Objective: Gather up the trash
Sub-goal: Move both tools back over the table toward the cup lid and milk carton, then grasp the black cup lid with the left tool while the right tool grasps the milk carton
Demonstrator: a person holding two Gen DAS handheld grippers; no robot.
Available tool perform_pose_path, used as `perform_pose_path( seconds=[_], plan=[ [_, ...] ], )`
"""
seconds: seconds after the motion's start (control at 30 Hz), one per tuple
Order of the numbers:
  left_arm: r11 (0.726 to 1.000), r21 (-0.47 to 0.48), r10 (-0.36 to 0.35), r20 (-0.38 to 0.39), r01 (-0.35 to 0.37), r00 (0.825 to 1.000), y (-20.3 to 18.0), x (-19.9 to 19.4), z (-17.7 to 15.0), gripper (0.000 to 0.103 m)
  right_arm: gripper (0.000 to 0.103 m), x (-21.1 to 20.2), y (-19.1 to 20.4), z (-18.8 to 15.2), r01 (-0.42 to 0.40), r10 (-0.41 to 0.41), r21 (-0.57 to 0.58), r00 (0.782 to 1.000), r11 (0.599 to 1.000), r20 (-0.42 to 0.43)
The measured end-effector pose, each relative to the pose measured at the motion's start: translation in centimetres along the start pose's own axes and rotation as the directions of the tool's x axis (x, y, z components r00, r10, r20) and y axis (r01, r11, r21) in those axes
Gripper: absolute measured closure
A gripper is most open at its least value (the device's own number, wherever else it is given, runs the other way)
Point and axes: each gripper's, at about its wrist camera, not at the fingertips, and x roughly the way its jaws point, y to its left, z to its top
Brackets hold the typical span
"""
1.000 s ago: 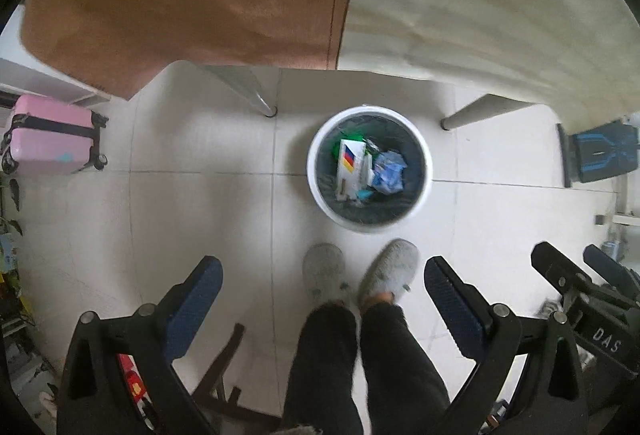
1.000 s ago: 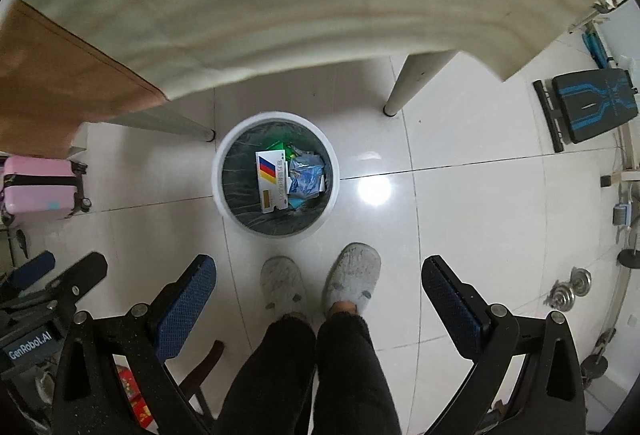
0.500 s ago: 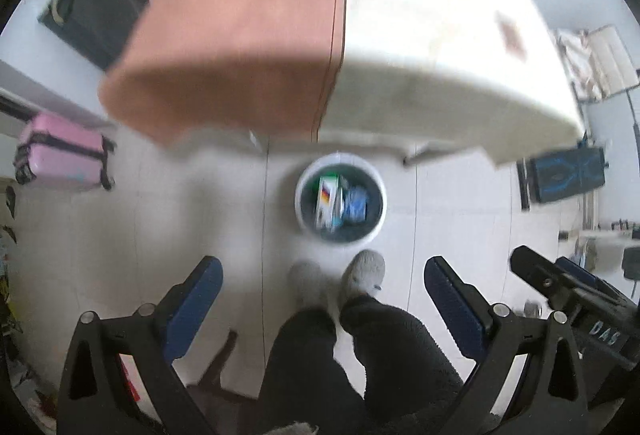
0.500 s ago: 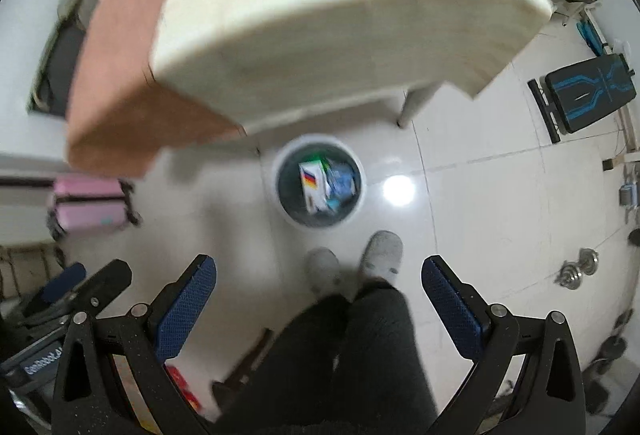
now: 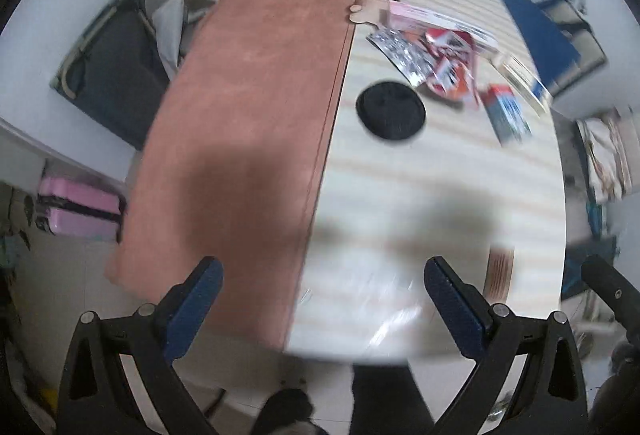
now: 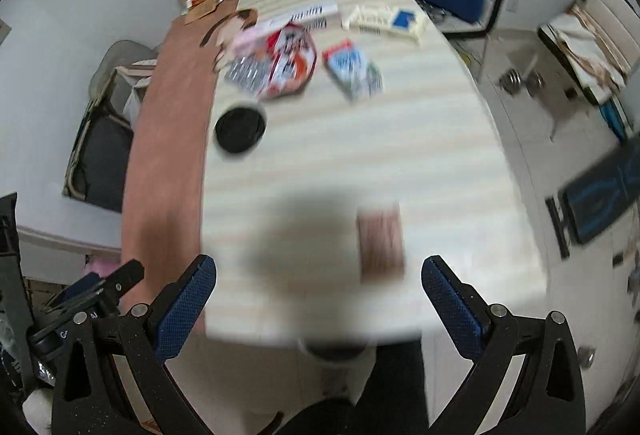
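Litter at the desk's far end

On the desk [image 6: 400, 155], a round lid [image 6: 240, 129] lies nearest; behind it a foil wrapper [image 6: 245, 74] overlapped by a snack bag [image 6: 292, 63], a small packet [image 6: 352, 69] to their right.

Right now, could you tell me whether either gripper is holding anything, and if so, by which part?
Nothing is held. The left gripper and the right gripper both hang open above the table, with only bare tabletop between their fingers.
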Motion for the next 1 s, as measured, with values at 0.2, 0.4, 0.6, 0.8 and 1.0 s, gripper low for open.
perform_pose_path(
  seconds=[0.2, 0.4, 0.6, 0.8, 1.0],
  plan=[
    [0.995, -0.098, -0.016, -0.128, 0.003, 0.992, -2.8, 6.5, 8.5, 0.0, 0.011, 8.8, -1.4, 12.5, 0.028, -0.033, -0.057, 0.996, 0.998, -0.082],
    [0.986, -0.165, -0.044, -0.228, 0.006, 0.973, -3.9, 12.6, 12.6, 0.0, 0.037, 17.1, -0.8, 18.5, 0.053, -0.082, -0.144, 0.976, 0.988, -0.202],
    [0.988, -0.149, -0.018, -0.283, -0.025, 0.959, -4.8, 16.6, 13.9, 0.001, 0.029, 20.8, 0.0, 20.7, 0.095, -0.143, -0.22, 0.966, 0.971, -0.217],
    [0.987, -0.156, 0.006, -0.238, -0.044, 0.971, -4.4, 16.9, 13.7, 0.018, 0.066, 22.5, -1.3, 21.0, 0.094, -0.147, -0.218, 0.96, 0.972, -0.24],
    [0.99, -0.099, 0.081, -0.172, -0.099, 0.982, -4.6, 15.4, 13.6, 0.018, 0.068, 21.5, -2.1, 20.9, 0.076, -0.122, -0.212, 0.969, 0.974, -0.214]
  ],
)
